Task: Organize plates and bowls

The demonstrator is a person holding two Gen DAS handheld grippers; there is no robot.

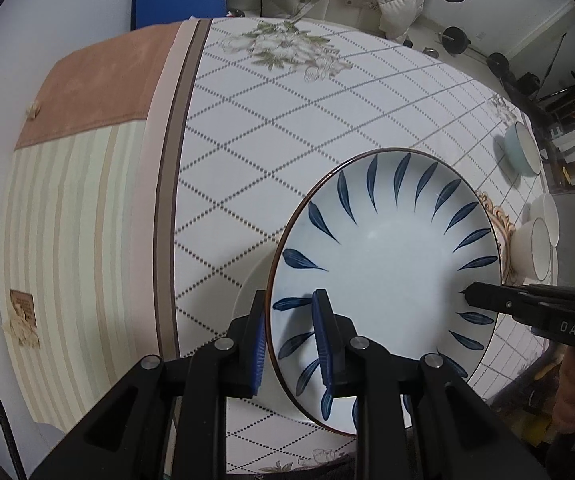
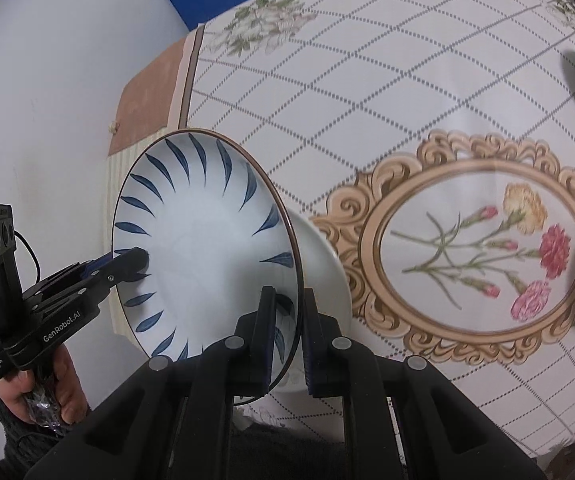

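Porcelain plate: a blue-leaf plate (image 1: 387, 264) is being carried clear above the tabletop (image 1: 287, 120), gripped at opposite rims, its face tilting toward the left side.
Left gripper (image 1: 291, 344): its jaws are standing nearly closed, pinching the plate's near-left rim, one pad inside the plate, one beneath it.
Right gripper (image 2: 287, 336): its jaws are likewise nearly closed, clamping the opposite rim from the right edge.
White plate (image 2: 323, 256): it is lying on the tabletop directly under the held plate, partly hidden by it.
Key relation: the carried plate is spanning the gap between both grippers, with the white plate just below; judging from this, stacking calls for lowering both hands evenly, neither hand being nearer.
Other dishes: a pale blue bowl (image 1: 521, 152) and two white bowls (image 1: 539, 240) are sitting well apart at the tabletop's far right.
Risk: an uneven release is likely to let one rim drop first.
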